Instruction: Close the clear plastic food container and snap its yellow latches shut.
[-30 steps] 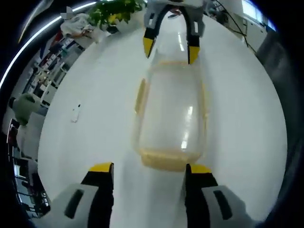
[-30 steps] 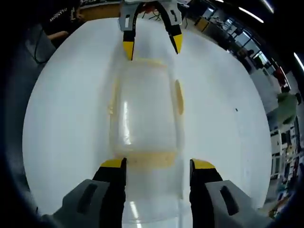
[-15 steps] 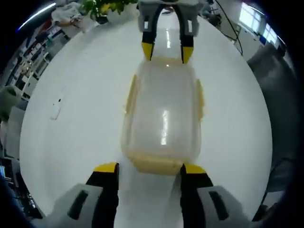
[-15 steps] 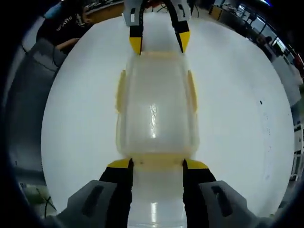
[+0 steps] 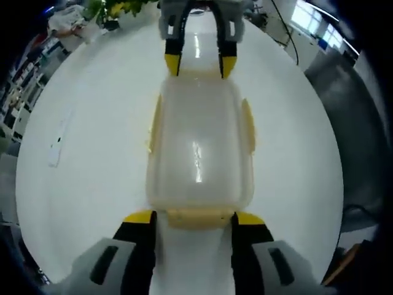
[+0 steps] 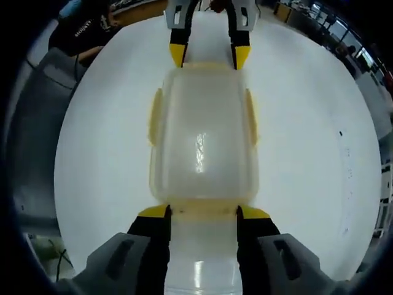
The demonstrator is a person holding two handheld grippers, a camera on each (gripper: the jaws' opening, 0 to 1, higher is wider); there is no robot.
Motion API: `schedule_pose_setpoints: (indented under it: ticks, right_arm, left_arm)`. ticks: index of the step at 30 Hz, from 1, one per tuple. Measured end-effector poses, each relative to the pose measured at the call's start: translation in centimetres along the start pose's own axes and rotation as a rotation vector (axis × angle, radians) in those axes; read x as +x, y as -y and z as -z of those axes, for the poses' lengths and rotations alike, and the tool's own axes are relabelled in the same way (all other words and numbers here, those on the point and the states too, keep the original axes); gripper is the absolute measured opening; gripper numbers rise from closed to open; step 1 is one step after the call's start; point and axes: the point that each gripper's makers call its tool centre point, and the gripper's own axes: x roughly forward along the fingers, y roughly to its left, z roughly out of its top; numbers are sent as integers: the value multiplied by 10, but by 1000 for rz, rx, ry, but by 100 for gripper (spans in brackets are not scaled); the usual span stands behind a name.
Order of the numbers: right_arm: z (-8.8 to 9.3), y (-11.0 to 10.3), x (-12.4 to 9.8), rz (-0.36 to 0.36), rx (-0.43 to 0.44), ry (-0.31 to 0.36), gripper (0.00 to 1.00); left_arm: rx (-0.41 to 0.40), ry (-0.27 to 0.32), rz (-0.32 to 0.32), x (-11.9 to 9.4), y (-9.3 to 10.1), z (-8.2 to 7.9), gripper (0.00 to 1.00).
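While the clear rectangular plastic food container [image 5: 198, 153] is sitting lid-down-closed on the round white table [image 5: 80, 160], its yellow latches are lying along both long sides [image 5: 247, 126] and across both short ends [image 5: 198, 217]. At the near end in the left gripper view, the left gripper [image 5: 191, 217] is standing with its yellow-tipped jaws spread, one at each corner of the end latch, gripping nothing. At the opposite end, the right gripper [image 6: 202, 212] is posing the same way, its jaws parted astride that latch [image 6: 202, 209]. Beyond the table's far edge, a green potted plant [image 5: 113, 7] is showing.
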Motion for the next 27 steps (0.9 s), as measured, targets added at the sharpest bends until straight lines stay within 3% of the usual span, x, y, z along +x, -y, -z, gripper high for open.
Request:
schedule_pose_setpoints:
  ticks: [14,23,27]
  right_arm:
    - [1,3,0,1,4,-61,40]
    - [-1,1,-1,3,14,-53,39]
    - [-1,-1,-2,5,15,-64,39]
  left_arm:
    - [41,-149,10,1,5,-1,46]
    - [30,-135,9,-2,2,2,45]
    - [14,-120,9,-3,3,2,40]
